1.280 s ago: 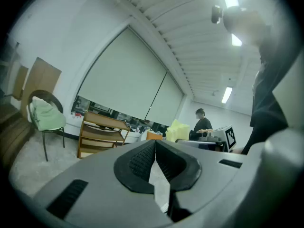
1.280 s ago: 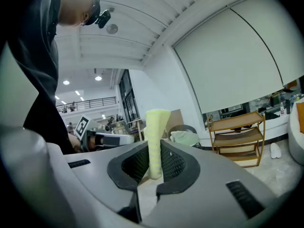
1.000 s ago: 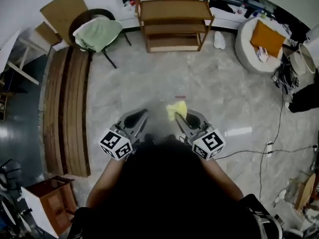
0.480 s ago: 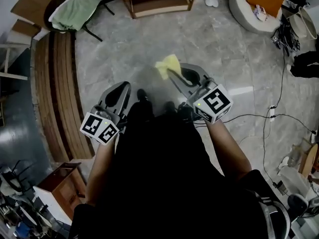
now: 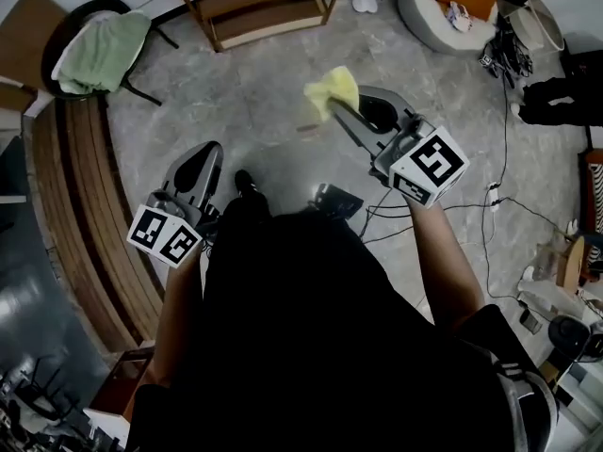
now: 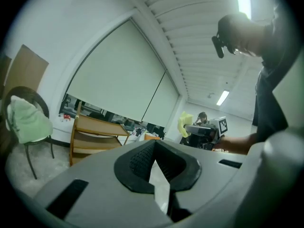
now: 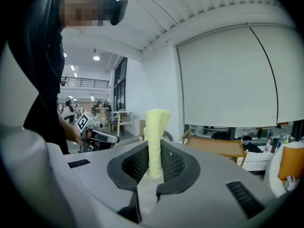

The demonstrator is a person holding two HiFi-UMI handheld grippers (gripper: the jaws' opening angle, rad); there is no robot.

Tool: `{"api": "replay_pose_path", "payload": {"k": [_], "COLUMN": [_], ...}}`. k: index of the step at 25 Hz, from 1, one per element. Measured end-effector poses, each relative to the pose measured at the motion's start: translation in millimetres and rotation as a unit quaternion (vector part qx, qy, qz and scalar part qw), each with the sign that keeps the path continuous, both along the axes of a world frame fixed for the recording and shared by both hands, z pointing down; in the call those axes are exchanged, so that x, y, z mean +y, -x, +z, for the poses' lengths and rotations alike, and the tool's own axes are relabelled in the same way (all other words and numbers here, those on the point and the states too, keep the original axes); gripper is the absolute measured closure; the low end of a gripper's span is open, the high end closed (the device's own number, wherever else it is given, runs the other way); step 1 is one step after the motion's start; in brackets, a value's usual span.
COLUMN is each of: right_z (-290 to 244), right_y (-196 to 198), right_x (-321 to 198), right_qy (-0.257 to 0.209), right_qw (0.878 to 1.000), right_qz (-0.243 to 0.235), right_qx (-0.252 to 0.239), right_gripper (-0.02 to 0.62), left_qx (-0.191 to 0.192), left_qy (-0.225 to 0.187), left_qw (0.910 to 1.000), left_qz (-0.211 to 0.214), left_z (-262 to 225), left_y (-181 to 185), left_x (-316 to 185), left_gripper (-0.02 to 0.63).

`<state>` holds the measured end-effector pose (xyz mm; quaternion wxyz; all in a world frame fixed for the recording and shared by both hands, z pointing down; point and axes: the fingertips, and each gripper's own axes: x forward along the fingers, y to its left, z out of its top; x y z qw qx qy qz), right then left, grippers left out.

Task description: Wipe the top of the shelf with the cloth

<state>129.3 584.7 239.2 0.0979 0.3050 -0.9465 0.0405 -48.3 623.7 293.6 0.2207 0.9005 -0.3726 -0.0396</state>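
Between the jaws of my right gripper (image 5: 332, 113) sits the yellow cloth (image 5: 332, 89), pinched at its lower end. In the right gripper view the cloth (image 7: 154, 141) stands up in a narrow folded strip from the dark pads, which are clamped on it. I hold it out in front of me above the grey marble floor (image 5: 254, 102), well apart from the wooden shelf (image 5: 254, 3). The shelf stands across the floor at the far wall, three tiers, its top bare as far as I can see.

My left gripper (image 5: 200, 158) is lower and closer to my body, and its jaws are closed together with nothing between them; in its own view, only floor shows through the notch at the tips.

Left of the shelf stands a dark chair (image 5: 141, 31) with a green towel (image 5: 99, 50) draped over it. Long wooden planks (image 5: 80, 205) lie along the floor on my left, and black cables (image 5: 471, 210) trail across it on my right.
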Motion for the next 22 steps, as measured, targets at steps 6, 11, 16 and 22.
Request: {"api": "replay_pose_path", "payload": {"k": [6,11,16,22], "right_z": [-2,-2,4,17], "right_y": [40,84,108,101], "right_x": [-70,-109,-146,-210], "right_qy": [0.011,0.038,0.050,0.054], "right_qw": [0.999,0.997,0.996,0.996], "right_qz": [0.049,0.073,0.075,0.070], "right_qx": [0.004,-0.012,-0.013,-0.028], "right_gripper": [0.548,0.548,0.548,0.548], "left_qx": [-0.016,-0.015,0.007,0.004], "left_qy": [-0.039,-0.039,-0.023,-0.006], "left_qw": [0.9991,0.9988,0.9997,0.9999], "left_qz": [0.003,0.025,0.006,-0.014], "left_z": [-31,-34,-24,-6], "left_y": [50,94,126,123], "left_x": [-84,-133,-184,-243], "left_gripper": [0.594,0.594,0.595,0.595]}}
